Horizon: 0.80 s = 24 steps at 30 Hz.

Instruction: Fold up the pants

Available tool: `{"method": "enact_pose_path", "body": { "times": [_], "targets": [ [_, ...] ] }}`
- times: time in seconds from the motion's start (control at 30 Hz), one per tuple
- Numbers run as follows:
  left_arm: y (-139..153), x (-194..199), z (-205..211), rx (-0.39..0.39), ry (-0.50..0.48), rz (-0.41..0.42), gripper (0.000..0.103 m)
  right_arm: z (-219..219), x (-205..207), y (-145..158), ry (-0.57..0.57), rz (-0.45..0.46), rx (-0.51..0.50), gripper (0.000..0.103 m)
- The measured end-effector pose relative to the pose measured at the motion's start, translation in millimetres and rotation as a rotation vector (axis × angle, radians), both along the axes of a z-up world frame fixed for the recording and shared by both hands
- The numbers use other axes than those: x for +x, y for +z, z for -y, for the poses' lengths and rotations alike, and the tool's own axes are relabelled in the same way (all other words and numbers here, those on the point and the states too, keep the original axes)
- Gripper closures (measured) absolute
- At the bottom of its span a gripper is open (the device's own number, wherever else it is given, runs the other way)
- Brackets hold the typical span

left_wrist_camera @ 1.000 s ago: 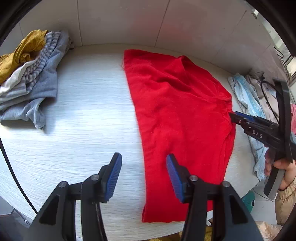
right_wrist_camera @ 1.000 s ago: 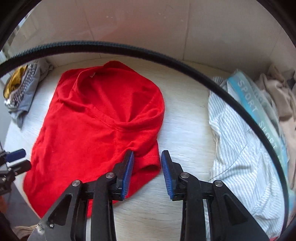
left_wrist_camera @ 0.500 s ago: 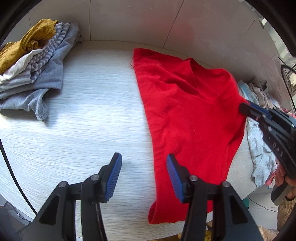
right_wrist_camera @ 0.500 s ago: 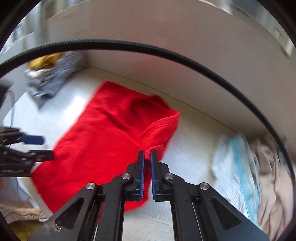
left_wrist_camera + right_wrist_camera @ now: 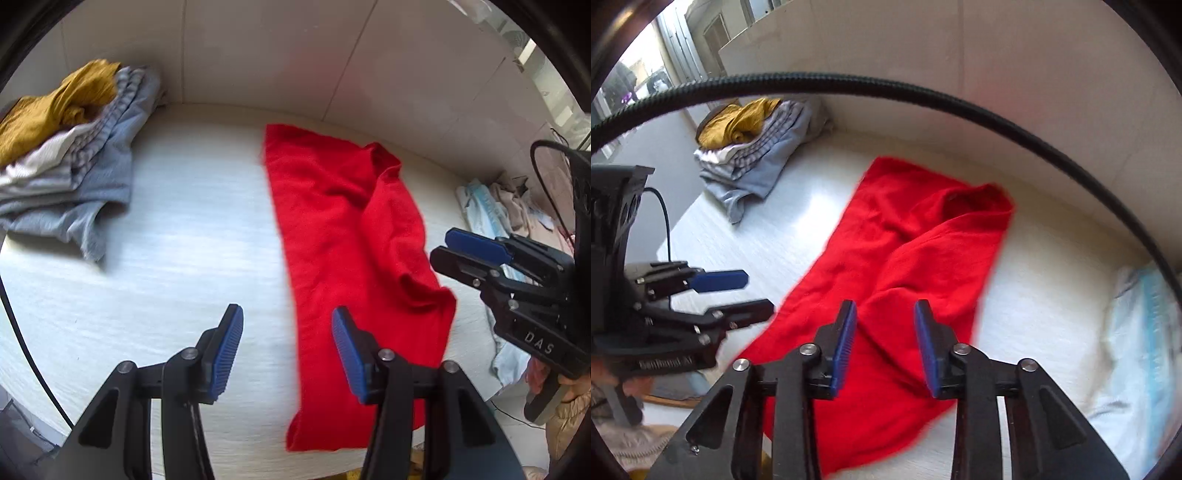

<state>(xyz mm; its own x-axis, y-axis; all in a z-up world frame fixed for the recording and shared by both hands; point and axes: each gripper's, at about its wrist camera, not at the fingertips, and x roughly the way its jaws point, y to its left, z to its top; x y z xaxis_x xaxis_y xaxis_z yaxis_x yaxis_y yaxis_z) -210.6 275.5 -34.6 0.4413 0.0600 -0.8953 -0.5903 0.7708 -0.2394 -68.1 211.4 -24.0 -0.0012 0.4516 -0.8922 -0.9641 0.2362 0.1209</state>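
Red pants (image 5: 343, 236) folded lengthwise on tabletop (image 5: 177, 258); left gripper (image 5: 286, 350) and right gripper (image 5: 884, 345) both spread, empty

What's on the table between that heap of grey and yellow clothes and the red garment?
Nothing: in the left wrist view only bare table lies between the clothes heap and the red garment.

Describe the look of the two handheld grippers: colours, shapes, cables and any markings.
Both are black plastic frames with triangular cut-outs, silver pivot screws and ribbed blue pads on the fingers. The left gripper has a thin black cable at its side. The right gripper carries white "DAS" lettering on its body, seen from the left wrist view, and a ribbed black hose arcs above it.
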Motion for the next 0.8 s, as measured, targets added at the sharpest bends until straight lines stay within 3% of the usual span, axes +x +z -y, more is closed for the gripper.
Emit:
{"method": "enact_pose_path", "body": {
  "times": [0.17,0.33,0.6,0.8],
  "targets": [
    [15.2,30.7,10.2,0.018,-0.06,0.027,0.05,12.0,28.4,6.8,-0.049,0.058,-0.048,0.069],
    [16.0,64.1,23.9,0.047,-0.117,0.016,0.05,21.7,40.0,-10.7,-0.11,0.028,-0.075,0.069],
    [-24.1,78.4,41.5,0.11,-0.145,-0.168,0.05,21.0,29.7,-46.1,-0.014,0.017,-0.168,0.069],
    [-24.3,74.4,44.8,0.136,-0.109,-0.155,0.047,-6.2,55.5,-23.2,0.011,-0.001,-0.085,0.069]
  ]
}}
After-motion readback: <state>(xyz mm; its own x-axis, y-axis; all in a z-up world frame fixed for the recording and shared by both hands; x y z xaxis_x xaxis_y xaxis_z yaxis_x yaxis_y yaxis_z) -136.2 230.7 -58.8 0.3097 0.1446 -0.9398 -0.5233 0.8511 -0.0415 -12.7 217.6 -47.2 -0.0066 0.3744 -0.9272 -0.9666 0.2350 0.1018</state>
